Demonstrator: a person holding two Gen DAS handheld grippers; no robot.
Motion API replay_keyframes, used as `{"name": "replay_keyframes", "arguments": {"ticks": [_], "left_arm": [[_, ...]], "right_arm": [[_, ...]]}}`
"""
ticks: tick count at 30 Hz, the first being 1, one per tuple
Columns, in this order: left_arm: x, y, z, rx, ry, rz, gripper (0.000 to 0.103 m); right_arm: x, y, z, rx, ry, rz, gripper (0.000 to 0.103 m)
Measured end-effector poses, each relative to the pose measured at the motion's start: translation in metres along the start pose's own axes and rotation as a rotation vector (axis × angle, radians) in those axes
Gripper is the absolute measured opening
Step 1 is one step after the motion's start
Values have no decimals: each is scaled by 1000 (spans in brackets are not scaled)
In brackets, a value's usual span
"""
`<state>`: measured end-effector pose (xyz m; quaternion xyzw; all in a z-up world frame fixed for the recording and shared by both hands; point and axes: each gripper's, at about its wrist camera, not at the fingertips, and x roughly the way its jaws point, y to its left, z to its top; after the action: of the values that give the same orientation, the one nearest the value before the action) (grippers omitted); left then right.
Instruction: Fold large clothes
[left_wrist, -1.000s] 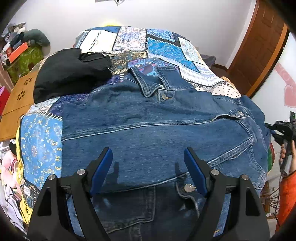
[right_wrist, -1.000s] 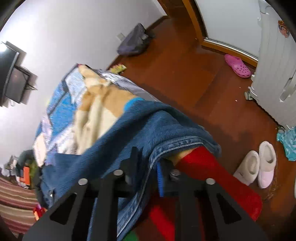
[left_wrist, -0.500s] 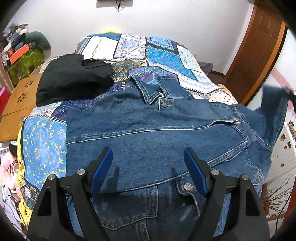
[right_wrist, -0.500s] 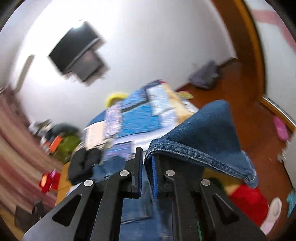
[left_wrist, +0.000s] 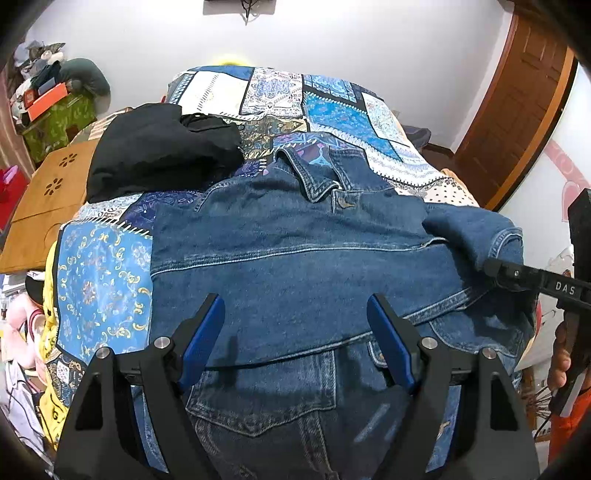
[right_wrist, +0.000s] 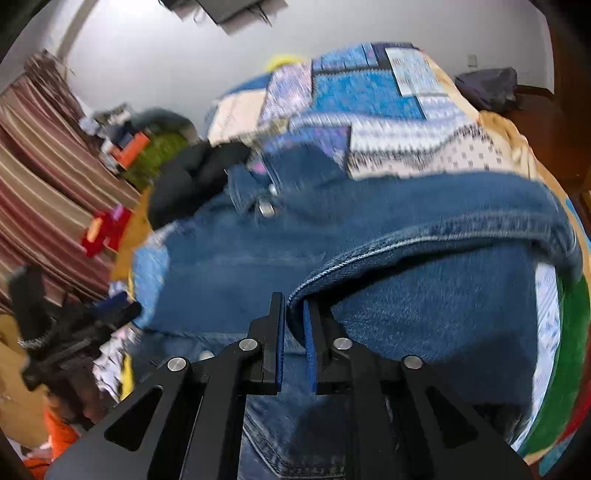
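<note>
Right wrist view alone shows right gripper (right_wrist: 293, 332) jaws pinching the denim jacket (right_wrist: 424, 295) sleeve; left gripper (left_wrist: 295, 339) jaws wide.

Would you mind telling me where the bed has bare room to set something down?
The patchwork bedspread is free beyond the denim jacket's collar, toward the wall, and in a strip along the jacket's left. The black garment crowds the near-left corner.

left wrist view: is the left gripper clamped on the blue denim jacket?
No: the left gripper hangs with its jaws wide apart above the blue denim jacket, gripping nothing.
</note>
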<state>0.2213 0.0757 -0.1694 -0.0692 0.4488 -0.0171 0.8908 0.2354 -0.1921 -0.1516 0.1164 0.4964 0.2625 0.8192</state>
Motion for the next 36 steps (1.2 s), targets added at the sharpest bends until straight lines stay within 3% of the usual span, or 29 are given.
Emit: {"name": "replay_keyframes", "arguments": {"ticks": [3,5,7,9,17,26,30,36], "left_arm": [[1,-2,-2,16,2,17,78],[2,-5,-2,21,3,17,78],[3,-9,-1,20,4,8,78],[4,-12,1,21,2,0,78],[9,-23,6,36,5,-15,78],[24,-20,6,32,41,12,78],[29,-17,7,27,47,17,78],[33,-13,9,20,48,26,78]], "right_arm": [[-7,2,1,-2,28,-37,12],[-24,-1,2,4,4,-22,22],[-32,-1,4,15,-34,-32,48],[-44,-5,8,33,-95,-41,55],[-72,-65,15,263,-200,-86,57],[-49,-135,8,558,-194,-60,59],[-42,-144,15,617,-211,-3,59],[-27,-153,30,649,-243,-30,62]]}}
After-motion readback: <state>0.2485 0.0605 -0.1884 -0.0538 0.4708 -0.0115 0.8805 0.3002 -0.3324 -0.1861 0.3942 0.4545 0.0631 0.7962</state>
